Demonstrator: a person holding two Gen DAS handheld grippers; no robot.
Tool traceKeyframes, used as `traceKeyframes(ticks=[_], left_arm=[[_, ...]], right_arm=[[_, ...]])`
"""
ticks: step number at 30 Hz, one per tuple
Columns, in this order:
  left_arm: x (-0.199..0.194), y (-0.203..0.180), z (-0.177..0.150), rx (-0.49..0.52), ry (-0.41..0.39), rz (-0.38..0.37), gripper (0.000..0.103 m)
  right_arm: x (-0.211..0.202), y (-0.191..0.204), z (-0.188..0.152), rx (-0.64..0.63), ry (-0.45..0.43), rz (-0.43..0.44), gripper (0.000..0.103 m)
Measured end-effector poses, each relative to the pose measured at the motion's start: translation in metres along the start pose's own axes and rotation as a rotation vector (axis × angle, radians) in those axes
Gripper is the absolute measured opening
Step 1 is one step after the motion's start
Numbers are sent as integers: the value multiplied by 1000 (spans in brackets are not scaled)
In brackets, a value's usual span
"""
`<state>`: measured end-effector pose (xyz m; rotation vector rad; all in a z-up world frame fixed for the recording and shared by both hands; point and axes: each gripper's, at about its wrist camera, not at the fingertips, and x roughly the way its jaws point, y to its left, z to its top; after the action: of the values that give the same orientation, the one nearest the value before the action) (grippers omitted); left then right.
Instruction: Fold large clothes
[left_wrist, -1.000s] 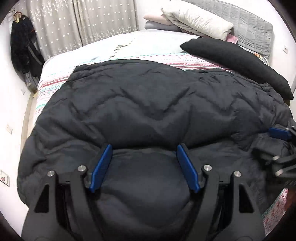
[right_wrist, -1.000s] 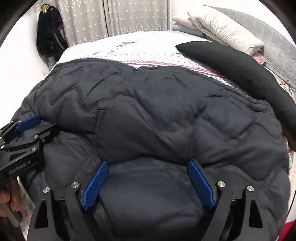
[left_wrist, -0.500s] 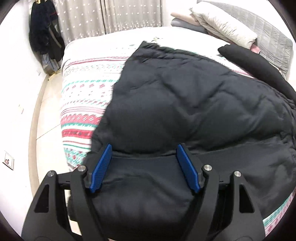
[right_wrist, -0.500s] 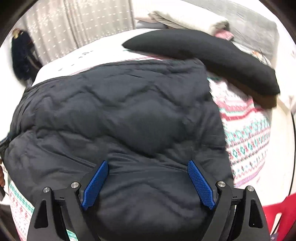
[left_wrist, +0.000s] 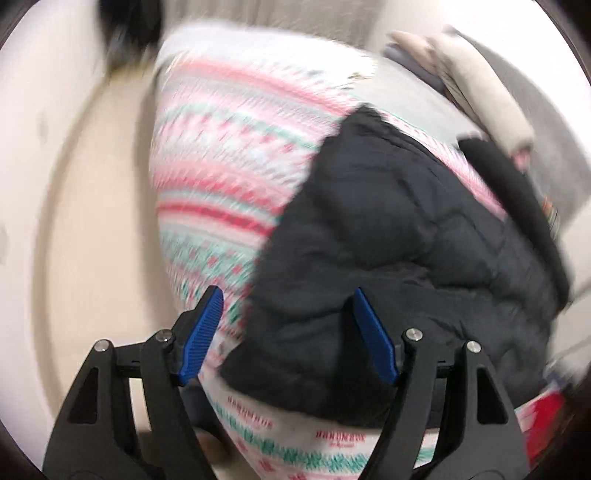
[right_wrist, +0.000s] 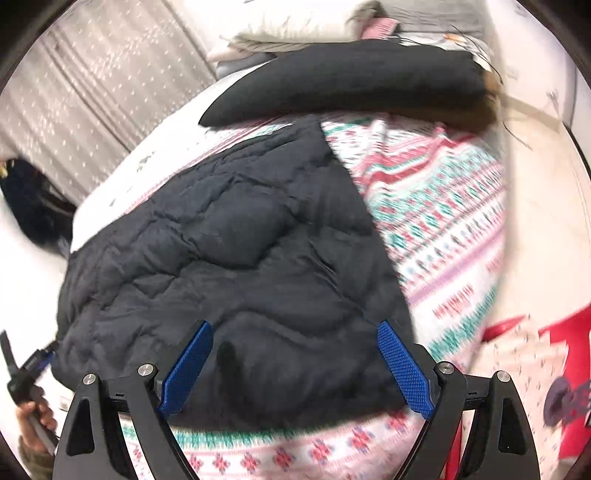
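A large dark quilted jacket lies folded on the patterned bedspread; it also shows in the right wrist view. My left gripper is open and empty over the jacket's near left corner, its left finger over the bedspread. My right gripper is open and empty above the jacket's near right edge. The left gripper's tip shows at the far left of the right wrist view, held by a hand. Both views are motion-blurred.
A long black cushion lies behind the jacket, with pillows and a grey headboard beyond. Curtains and hanging dark clothes stand at the back left. A red-and-white item lies off the bed's right side. Floor lies left.
Both grippers have drawn back and swung outward, the left to the left and the right to the right. The jacket fills less of each view and more bedspread shows. Both stay open.
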<state>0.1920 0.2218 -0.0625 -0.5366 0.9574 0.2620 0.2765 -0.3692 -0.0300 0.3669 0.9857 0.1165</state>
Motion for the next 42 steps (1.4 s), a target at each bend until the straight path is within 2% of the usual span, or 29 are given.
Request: traceKeyframes(ticks=[2, 5, 7, 8, 9, 10, 11, 12, 14, 19, 22, 26, 30, 32, 34, 35, 36, 39, 40, 42], left_arm=[[3, 18, 2, -81, 29, -53, 74], [12, 18, -3, -54, 44, -40, 71], [10, 13, -8, -35, 5, -35, 56], [9, 8, -10, -26, -5, -50, 42], [9, 1, -11, -11, -17, -39, 36], [6, -1, -12, 3, -29, -24, 32], [6, -3, -14, 15, -39, -8, 22], [5, -1, -13, 18, -41, -4, 18], [5, 1, -14, 10, -39, 3, 16], [4, -2, -18, 41, -50, 23, 14], [3, -1, -18, 42, -44, 18, 14], [1, 1, -17, 57, -25, -2, 15], [-3, 4, -9, 28, 4, 8, 22], [-13, 8, -6, -10, 3, 18, 22], [-32, 7, -3, -30, -59, 37, 23], [-42, 3, -5, -26, -99, 52, 27], [-55, -6, -9, -3, -146, 65, 36], [-76, -35, -28, 86, -211, 44, 51], [-82, -48, -38, 124, -232, 33, 53], [-93, -74, -60, 203, -263, 21, 67]], right_arm=[[-6, -10, -7, 26, 6, 6, 92], [-4, -27, -14, 101, 52, 17, 92], [8, -32, -16, 139, 99, 43, 92], [14, -32, -17, 144, 113, 53, 92], [18, -29, -16, 139, 113, 56, 85], [21, -27, -14, 130, 106, 49, 71], [23, -25, -10, 113, 86, 40, 64], [23, -26, -7, 114, 76, 43, 49], [26, -27, 0, 129, 71, 62, 40], [34, -18, 14, 83, 41, 22, 38], [36, -13, 17, 84, 24, 14, 37], [23, -27, -1, 149, 62, 55, 35], [13, -40, -7, 153, 67, 79, 38], [6, -34, 0, 128, 42, 35, 39], [-8, -25, 4, 86, -18, -23, 42], [-18, -18, 5, 62, -59, -53, 44], [-30, -8, 5, 37, -107, -70, 51], [-49, 25, -1, -38, -146, 2, 60], [-52, 36, -4, -71, -154, 4, 60], [-63, 69, -14, -177, -192, 23, 60]])
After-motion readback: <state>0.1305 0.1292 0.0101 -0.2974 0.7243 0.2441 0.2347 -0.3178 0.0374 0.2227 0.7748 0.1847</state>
